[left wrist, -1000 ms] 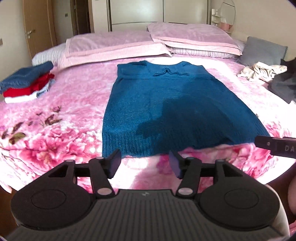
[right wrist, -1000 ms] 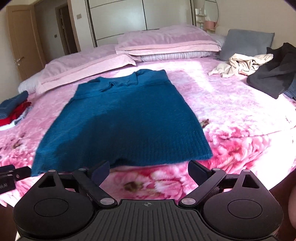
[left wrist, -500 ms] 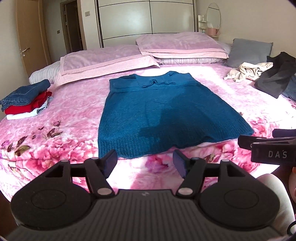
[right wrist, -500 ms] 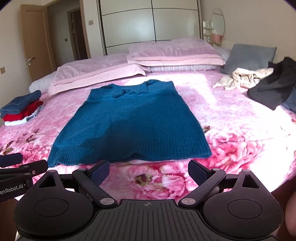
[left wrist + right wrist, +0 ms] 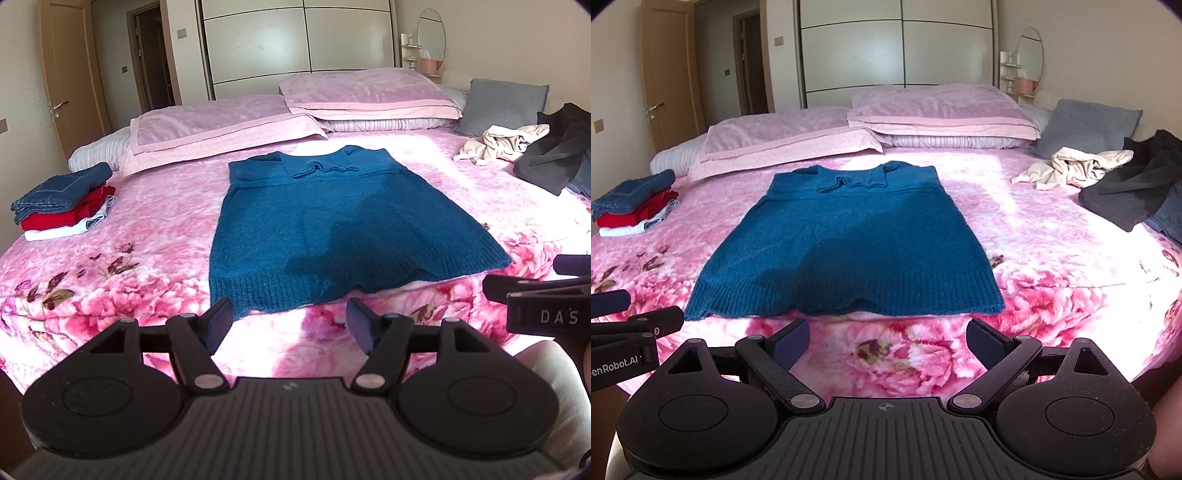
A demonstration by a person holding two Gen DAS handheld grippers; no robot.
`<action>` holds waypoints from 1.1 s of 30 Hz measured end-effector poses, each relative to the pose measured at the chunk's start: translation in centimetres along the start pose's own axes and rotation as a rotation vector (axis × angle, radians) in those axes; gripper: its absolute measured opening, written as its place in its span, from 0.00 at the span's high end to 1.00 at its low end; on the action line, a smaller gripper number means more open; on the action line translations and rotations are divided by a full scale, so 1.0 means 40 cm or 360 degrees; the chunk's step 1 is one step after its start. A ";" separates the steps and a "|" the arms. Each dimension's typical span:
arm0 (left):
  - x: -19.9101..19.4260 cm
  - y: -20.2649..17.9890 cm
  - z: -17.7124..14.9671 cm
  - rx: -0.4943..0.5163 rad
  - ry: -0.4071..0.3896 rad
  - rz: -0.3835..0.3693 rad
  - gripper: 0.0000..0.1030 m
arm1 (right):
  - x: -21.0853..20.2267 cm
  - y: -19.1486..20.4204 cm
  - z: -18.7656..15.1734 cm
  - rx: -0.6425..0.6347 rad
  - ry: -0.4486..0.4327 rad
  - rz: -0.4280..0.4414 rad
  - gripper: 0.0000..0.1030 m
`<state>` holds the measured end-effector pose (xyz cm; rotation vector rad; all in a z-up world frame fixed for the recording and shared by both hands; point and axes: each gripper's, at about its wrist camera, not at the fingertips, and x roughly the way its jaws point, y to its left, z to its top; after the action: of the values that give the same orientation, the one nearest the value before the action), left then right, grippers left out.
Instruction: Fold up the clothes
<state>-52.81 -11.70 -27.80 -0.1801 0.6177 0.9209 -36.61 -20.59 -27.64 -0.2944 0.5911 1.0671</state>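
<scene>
Two pink pillows point(image 5: 871, 122) head the floral bed point(image 5: 1052, 258) (a grey cushion point(image 5: 1086, 127) beside them), wardrobe point(image 5: 897, 48) behind.

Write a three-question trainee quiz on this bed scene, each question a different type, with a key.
1. True or false: the left gripper is shut on the teal sweater.
2. Multiple choice: what lies on top of the folded stack? A) red garment B) blue jeans C) white shirt
3. Fill in: the unfolded cream garment and dark garment lie at the bed's ____ side, near the grey cushion.

Key: 1 false, both it and the right gripper are open, short of the hem; 2 B; 3 right.
</scene>
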 end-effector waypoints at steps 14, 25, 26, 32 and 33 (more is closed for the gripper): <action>0.054 0.027 -0.038 -0.0055 0.0124 0.0022 0.37 | 0.039 0.033 -0.019 -0.0076 0.0054 0.0025 0.09; 0.118 0.024 -0.059 -0.0042 0.0242 0.0050 0.37 | 0.105 0.026 -0.036 -0.0060 0.0164 0.0044 0.09; 0.123 0.023 -0.061 -0.0039 0.0250 0.0050 0.37 | 0.109 0.025 -0.037 -0.0056 0.0175 0.0043 0.09; 0.154 0.019 -0.067 -0.0032 0.0303 0.0056 0.37 | 0.138 0.020 -0.044 -0.0040 0.0223 0.0037 0.09; 0.159 0.018 -0.068 -0.0031 0.0311 0.0058 0.37 | 0.143 0.019 -0.045 -0.0036 0.0231 0.0036 0.09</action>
<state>-51.68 -7.95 -33.57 -0.2792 0.7952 0.9516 -35.85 -16.96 -32.41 -0.3880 0.7140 1.0810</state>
